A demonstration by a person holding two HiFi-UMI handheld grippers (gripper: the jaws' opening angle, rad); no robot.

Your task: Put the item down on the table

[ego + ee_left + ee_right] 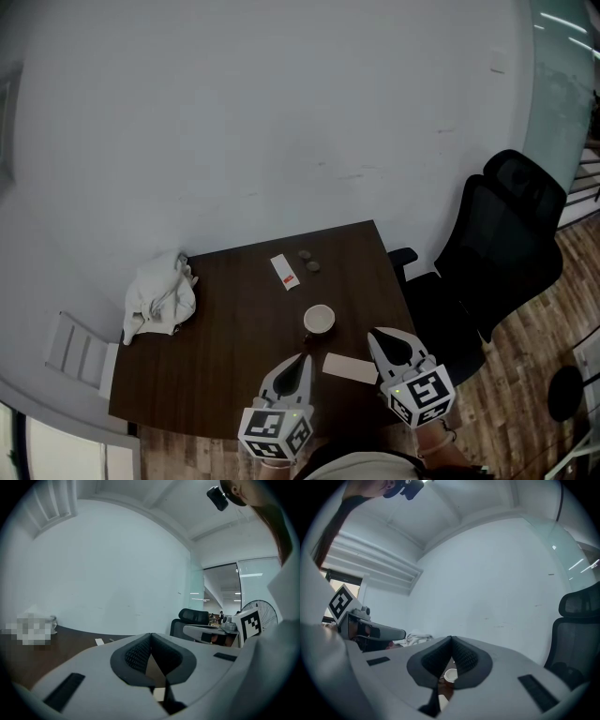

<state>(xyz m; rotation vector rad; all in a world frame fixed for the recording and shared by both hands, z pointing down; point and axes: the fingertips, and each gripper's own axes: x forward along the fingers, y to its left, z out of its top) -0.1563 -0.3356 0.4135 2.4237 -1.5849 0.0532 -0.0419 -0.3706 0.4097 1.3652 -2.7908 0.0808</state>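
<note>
The dark wooden bench (225, 328) takes up the middle of the head view, with a black office chair (506, 253) off its right edge and a crumpled white cloth (159, 298) at its far left corner. The left tool (298, 366) and the right tool (386, 343) hang above the near edge, each clenched with its pads pressed together and nothing between them. No item is in the air, so whatever was to be set down seems to lie on the wood already. Which thing that is I cannot tell. The likeliest are the pale flat card (350, 367) near the near right corner, between the two tools, and the small cup (319, 320) upright just beyond it. A white strip (285, 271) with a red mark and two small round bits (307, 260) lie near the far edge. If the put-down is done, the careful finish is to draw both tools straight up and back toward the near edge. They should not sweep sideways, because the cup stands close and would tip easily, and the card would slide at a nudge.
</note>
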